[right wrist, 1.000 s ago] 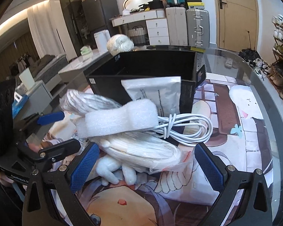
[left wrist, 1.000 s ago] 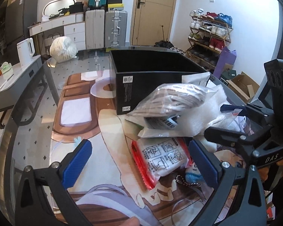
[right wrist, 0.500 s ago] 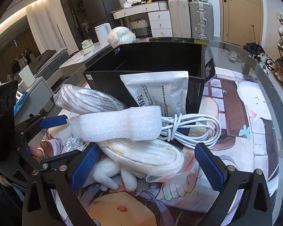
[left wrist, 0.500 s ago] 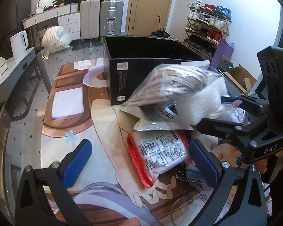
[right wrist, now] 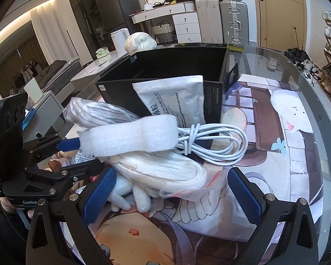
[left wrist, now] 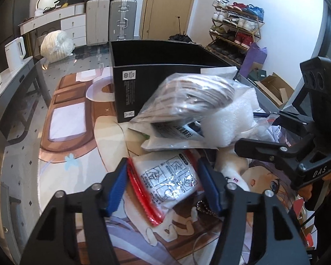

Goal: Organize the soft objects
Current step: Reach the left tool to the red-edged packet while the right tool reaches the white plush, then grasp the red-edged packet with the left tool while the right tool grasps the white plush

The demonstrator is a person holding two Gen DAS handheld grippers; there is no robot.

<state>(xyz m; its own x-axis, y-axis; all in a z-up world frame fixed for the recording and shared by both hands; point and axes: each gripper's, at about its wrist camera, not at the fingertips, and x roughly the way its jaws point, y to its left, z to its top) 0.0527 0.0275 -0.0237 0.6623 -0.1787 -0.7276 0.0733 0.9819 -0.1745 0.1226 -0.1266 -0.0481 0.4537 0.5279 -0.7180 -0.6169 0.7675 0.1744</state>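
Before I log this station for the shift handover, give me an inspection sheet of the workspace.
Surface: glass table over a printed cartoon mat.
Job's things: red-edged packet, bagged striped bundle, foam piece, white pouch, bagged white bundle, plush toy; black box open behind them.
Clutter: the pile is heaped, items overlapping.
Grippers: left tongs closing around the red-edged packet, pads not visibly pressing; right tongs open before the bagged white bundle.
Cables: coiled white cable beside the foam piece.
Surroundings: suitcases, shoe rack, door.
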